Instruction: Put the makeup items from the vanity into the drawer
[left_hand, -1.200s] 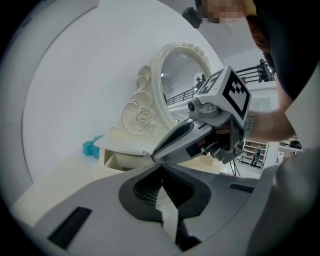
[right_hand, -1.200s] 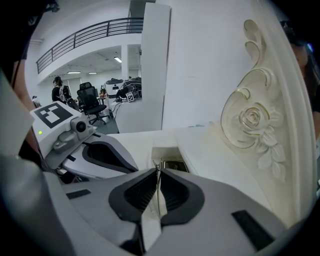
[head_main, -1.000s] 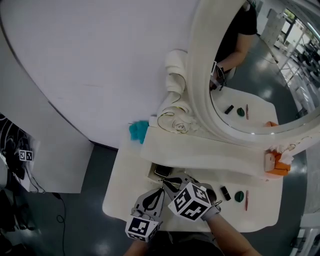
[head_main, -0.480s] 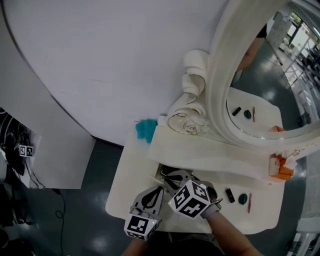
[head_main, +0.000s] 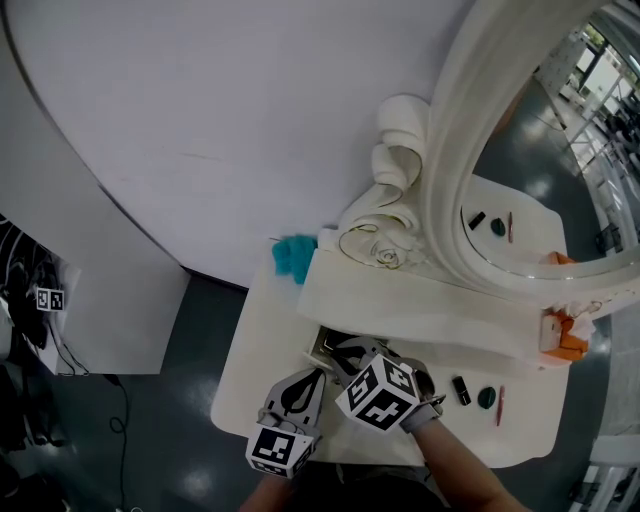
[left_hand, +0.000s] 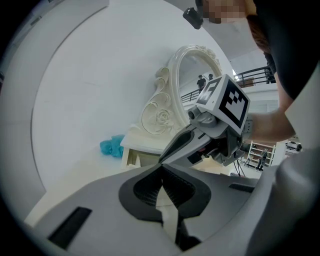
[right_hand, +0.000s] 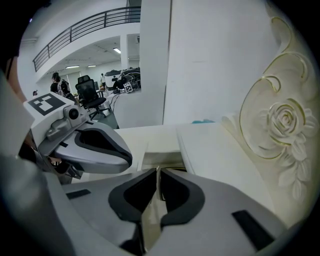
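The white vanity (head_main: 250, 350) has a small drawer (head_main: 322, 343) standing open on its left side. Three makeup items lie on the right of the top: a black tube (head_main: 461, 390), a green round piece (head_main: 486, 397) and a red pencil (head_main: 498, 405). My right gripper (head_main: 338, 352) is shut and empty, its tips just over the drawer (right_hand: 160, 159). My left gripper (head_main: 319, 376) is shut too, close beside it, with nothing between the jaws. In the left gripper view the right gripper (left_hand: 200, 141) crosses in front of the drawer (left_hand: 131, 158).
A big oval mirror (head_main: 520, 150) with a carved rose base (head_main: 375, 245) rises behind the top. A teal cloth (head_main: 295, 257) lies at the back left corner. An orange and white box (head_main: 558, 333) stands at the right end. Dark floor surrounds the vanity.
The head view has swung, so the mirror and vanity sit further right and up. Both grippers stay shut by the open drawer, hardly moved.
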